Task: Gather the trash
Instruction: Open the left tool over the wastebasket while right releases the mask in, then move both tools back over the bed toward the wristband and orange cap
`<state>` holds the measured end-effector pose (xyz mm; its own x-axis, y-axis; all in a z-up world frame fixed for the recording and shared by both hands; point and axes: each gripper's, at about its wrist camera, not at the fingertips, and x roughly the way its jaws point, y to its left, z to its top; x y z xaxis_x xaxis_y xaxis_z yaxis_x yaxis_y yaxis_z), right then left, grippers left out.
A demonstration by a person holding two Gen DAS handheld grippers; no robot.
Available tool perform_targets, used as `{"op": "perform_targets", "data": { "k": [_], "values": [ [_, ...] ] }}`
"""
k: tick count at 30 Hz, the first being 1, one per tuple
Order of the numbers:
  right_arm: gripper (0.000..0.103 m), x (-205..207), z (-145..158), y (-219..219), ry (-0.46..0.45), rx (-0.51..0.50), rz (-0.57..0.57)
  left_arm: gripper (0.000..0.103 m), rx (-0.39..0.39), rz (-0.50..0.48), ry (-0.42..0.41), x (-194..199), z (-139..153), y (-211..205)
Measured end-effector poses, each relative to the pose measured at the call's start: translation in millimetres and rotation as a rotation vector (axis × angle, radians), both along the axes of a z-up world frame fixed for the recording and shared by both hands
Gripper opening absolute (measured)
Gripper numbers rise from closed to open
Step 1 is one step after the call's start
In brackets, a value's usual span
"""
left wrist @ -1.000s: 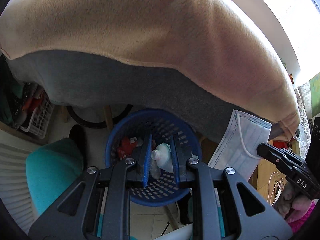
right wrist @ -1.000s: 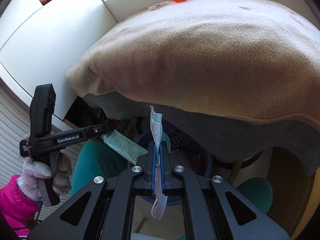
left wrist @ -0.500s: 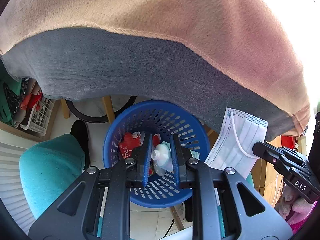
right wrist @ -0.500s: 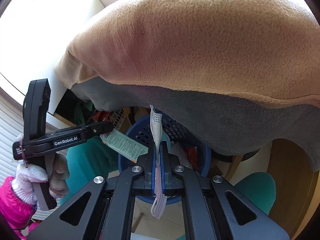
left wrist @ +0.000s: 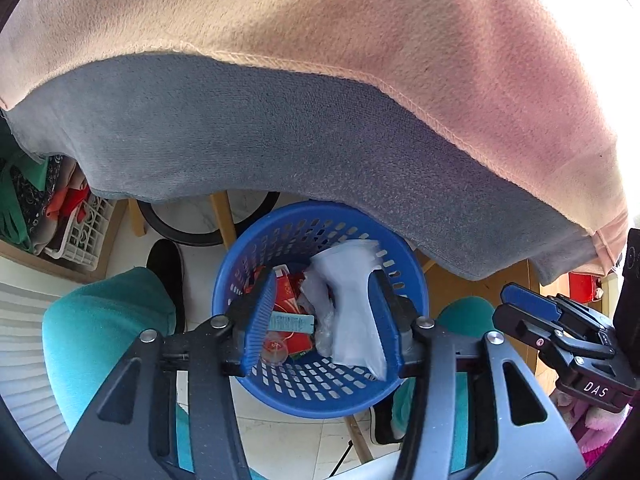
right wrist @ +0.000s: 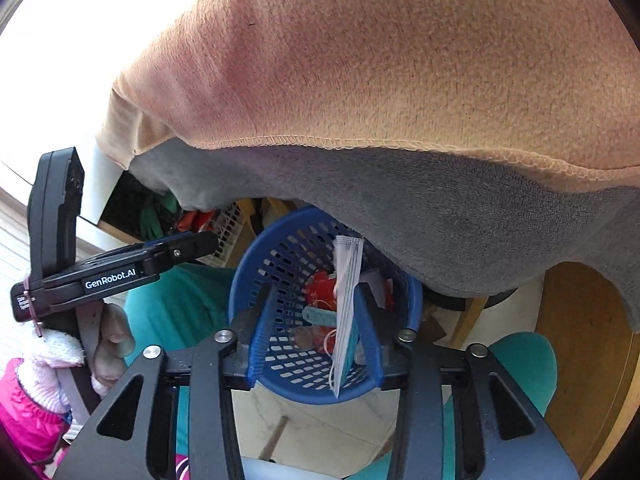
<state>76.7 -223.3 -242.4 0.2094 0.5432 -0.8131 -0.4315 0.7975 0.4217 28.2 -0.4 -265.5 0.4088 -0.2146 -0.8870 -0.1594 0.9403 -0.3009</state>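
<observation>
A blue perforated basket (left wrist: pixel 256 240) stands on the floor under both grippers and holds red wrappers and other trash. My left gripper (left wrist: pixel 323 280) hangs over it, its jaws opening with nothing pressed between them. A small teal-and-white tube (left wrist: pixel 290 323) lies inside the basket. My right gripper (right wrist: pixel 316 292) is also over the basket (right wrist: pixel 256 260), its jaws opening. A white face mask (right wrist: pixel 346 312) hangs edge-on between them, loose from the pads, and seen from the left wrist the mask (left wrist: pixel 352 300) is dropping into the basket.
A beige blanket (left wrist: pixel 360 80) over a grey one overhangs the basket from above. A teal cushion (left wrist: pixel 104 320) sits left of it, with a white crate (left wrist: pixel 84 232) of clothes behind. A person's hand (right wrist: pixel 108 340) holds the left gripper (right wrist: pixel 200 240).
Both grippers sank toward the basket and both jaws came apart. The tube left the left jaws and lies in the basket. The mask came loose from the right pads.
</observation>
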Motion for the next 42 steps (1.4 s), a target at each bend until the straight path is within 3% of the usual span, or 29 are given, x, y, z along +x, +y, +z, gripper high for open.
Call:
{"op": "perform_targets", "data": {
  "k": [11, 15, 18, 21, 34, 42],
  "values": [
    [0.043, 0, 3, 3, -0.006, -0.022, 0.007, 0.048, 0.009, -0.002, -0.009, -1, 5, 2],
    [0.056, -1, 9, 0, -0.029, -0.016, 0.007, 0.048, 0.013, -0.005, -0.020, -3, 12, 3],
    [0.059, 0, 16, -3, -0.041, -0.010, 0.018, 0.058, 0.022, -0.011, -0.035, -4, 21, 4],
    [0.065, 1, 24, -6, -0.054, -0.002, 0.035, 0.061, 0.032, -0.026, -0.057, -6, 34, 5],
    [0.072, 0, 79, -9, -0.135, 0.066, 0.081, 0.061, 0.022, -0.065, -0.205, -5, 108, 11],
    [0.078, 12, 124, -7, -0.235, 0.108, 0.088, 0.061, 0.033, -0.078, -0.320, 23, 158, 18]
  ]
}}
